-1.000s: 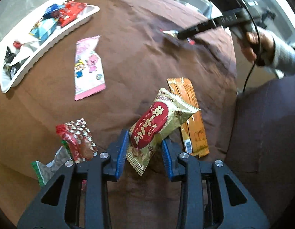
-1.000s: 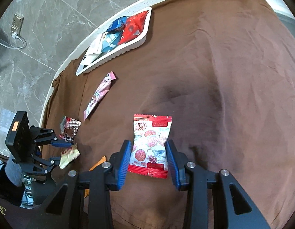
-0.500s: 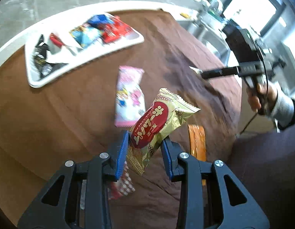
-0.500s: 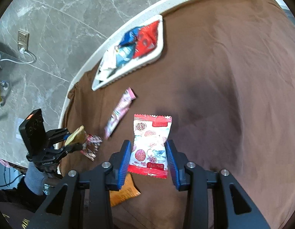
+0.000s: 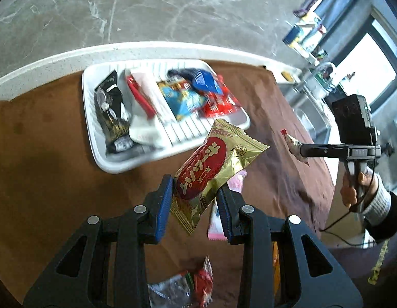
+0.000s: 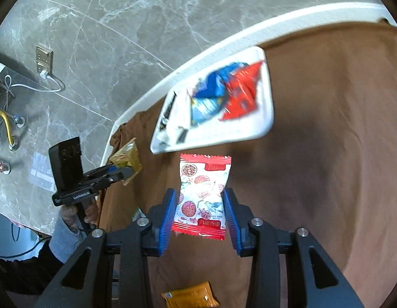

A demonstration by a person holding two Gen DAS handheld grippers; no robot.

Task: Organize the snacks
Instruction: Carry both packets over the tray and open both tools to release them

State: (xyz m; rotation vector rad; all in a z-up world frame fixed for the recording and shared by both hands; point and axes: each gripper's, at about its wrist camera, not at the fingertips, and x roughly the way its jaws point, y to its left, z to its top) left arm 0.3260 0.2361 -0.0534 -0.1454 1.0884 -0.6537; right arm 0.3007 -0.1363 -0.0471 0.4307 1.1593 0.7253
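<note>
Both grippers carry: left gripper pinches the gold wafer pack, right gripper the red-white candy bag; white tray part-filled, several snacks left on the cloth.

White tray packed along its far side and left end; bare ribbed strip at the near right edge is the only open slot. Brown cloth right of the tray is clear. Pink packet and orange packet clutter the near cloth.
</note>
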